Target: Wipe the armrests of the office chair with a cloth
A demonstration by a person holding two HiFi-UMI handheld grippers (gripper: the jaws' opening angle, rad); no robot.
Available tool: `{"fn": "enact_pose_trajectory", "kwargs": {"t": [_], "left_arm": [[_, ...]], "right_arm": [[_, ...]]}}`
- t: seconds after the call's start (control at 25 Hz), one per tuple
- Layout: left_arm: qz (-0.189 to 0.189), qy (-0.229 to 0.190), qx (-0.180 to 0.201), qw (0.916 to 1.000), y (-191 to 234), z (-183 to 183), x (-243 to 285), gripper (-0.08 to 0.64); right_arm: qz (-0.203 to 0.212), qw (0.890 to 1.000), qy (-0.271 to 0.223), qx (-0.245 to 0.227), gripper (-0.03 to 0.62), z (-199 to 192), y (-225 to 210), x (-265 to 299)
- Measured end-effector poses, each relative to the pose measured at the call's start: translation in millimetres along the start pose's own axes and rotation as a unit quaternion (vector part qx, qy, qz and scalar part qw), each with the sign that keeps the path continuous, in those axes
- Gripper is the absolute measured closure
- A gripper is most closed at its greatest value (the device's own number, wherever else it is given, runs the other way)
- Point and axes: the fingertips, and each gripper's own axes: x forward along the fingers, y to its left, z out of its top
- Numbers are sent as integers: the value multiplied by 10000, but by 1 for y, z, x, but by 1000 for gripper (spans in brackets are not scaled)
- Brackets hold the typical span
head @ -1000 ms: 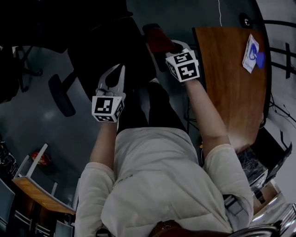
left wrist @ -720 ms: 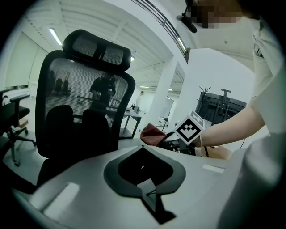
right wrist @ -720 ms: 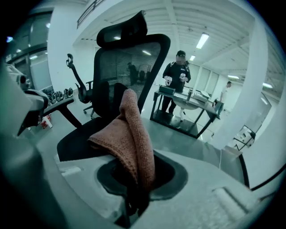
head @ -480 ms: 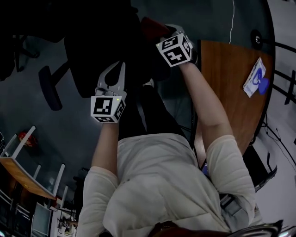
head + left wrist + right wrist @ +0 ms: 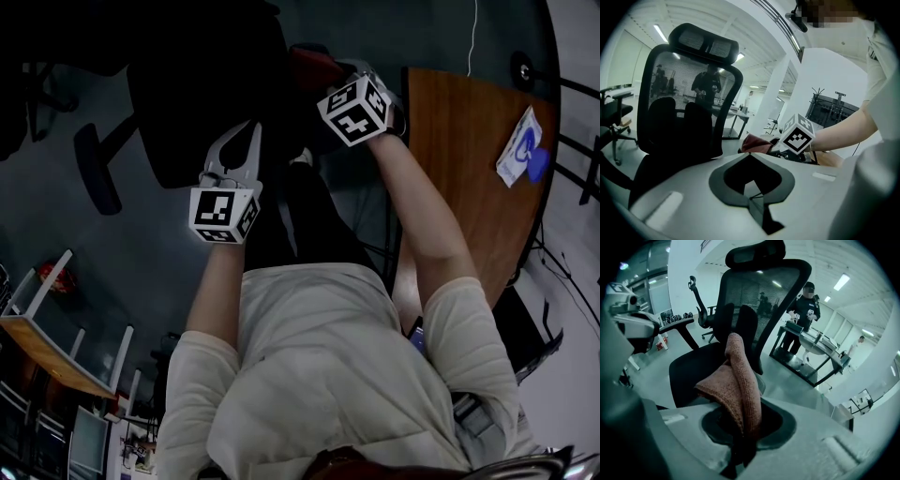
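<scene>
Right tool (image 5: pixel 739 451) is clenched on the rust-brown cloth (image 5: pixel 738 380), just short of the office chair (image 5: pixel 754 310); the left tool (image 5: pixel 758 213) is shut on nothing. The one clear armrest (image 5: pixel 97 178) lies across the seat, pointing away from the person, nearer the left tool.

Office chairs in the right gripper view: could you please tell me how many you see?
2: one mesh-backed chair straight ahead, a second chair farther back at left; others may be hidden.
</scene>
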Motion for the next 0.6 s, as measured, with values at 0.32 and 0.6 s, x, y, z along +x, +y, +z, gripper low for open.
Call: {"fn": "enact_pose_trajectory", "kwargs": {"t": [0.32, 0.6], "left_arm": [[-331, 146, 42, 9993, -6, -3, -2, 543], [-541, 351, 145, 9978, -9, -9, -4, 543]], "right_arm": [[70, 9997, 245, -47, 548, -39, 51, -33], [160, 9985, 529, 19, 548, -77, 106, -62]]}}
